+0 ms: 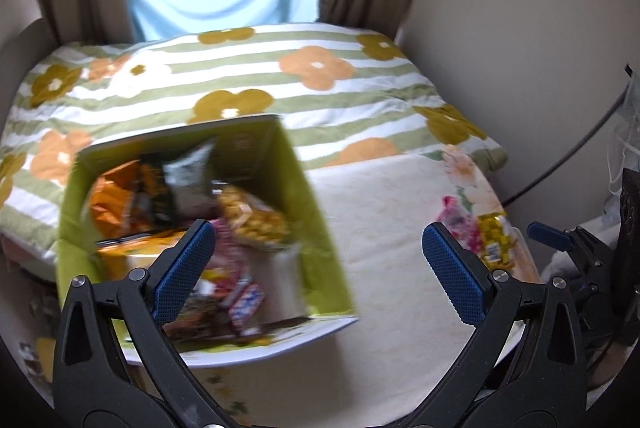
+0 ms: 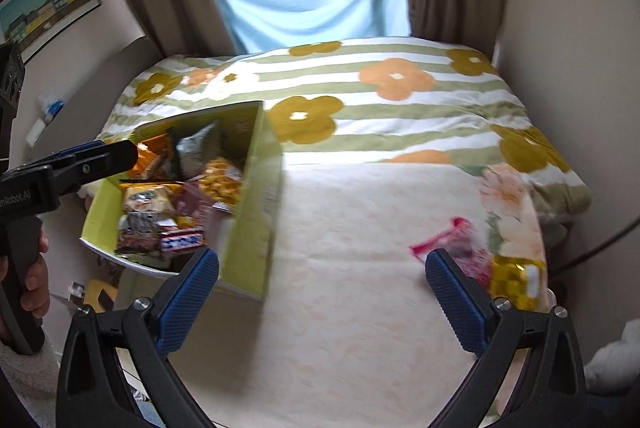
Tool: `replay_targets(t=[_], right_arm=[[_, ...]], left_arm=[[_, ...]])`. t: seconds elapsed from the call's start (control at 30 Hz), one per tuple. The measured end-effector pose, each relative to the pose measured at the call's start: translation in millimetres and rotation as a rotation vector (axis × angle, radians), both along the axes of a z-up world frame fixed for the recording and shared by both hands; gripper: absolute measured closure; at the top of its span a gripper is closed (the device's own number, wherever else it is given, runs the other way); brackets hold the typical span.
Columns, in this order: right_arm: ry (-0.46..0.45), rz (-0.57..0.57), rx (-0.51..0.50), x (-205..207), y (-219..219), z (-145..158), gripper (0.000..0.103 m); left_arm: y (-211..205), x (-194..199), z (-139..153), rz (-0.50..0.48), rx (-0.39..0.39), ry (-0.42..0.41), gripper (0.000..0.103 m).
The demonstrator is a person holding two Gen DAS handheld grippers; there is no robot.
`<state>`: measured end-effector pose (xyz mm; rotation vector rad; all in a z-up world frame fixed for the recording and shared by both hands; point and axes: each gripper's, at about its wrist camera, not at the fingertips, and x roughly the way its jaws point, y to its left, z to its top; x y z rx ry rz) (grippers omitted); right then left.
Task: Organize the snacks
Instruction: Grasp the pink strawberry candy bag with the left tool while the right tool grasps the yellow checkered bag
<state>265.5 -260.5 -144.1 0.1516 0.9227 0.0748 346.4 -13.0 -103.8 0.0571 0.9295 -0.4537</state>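
Both grippers wide open and empty, left (image 1: 318, 262) over the snack box (image 1: 320, 211), right (image 2: 322, 284) between box and loose packets (image 2: 508, 276).

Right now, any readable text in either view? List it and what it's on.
"nRobot.AI": on the left gripper's black body, seen from the right wrist view; the start is cut off by the frame edge.
Snack packets in the green box: print too blurred to read.
Pink packet and yellow packet on the table: unreadable.
Framed picture on the wall: no legible text.
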Motion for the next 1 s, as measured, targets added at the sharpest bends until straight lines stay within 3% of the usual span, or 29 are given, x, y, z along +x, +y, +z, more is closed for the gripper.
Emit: replay_targets(t=[0.2,0.47,0.8,1.0], right_arm=[[0.051,-0.088,0.01,-22.5,-74.4,-17.0,0.0],[0.108,-0.145,0.041,-34.3,-140.9,-53.8,0.0],[0.184,-0.221,0.063,-28.4,-165.1,-111.5,0.0],[0.21,-0.239,0.021,-15.3,-160.8,-137.9,0.019]], left_arm=[[-83.4,-5.4,-18.5,-0.106,0.004,0.055,0.0],[-167.8,-3.0,-56.8,-0.164,0.018,0.128,0.0],[-214.6,5.7,-125.4,-0.229,0.081,0.221,0.001],[-234.3,16.1,-164.3,-0.3,0.137,0.238,0.001]])
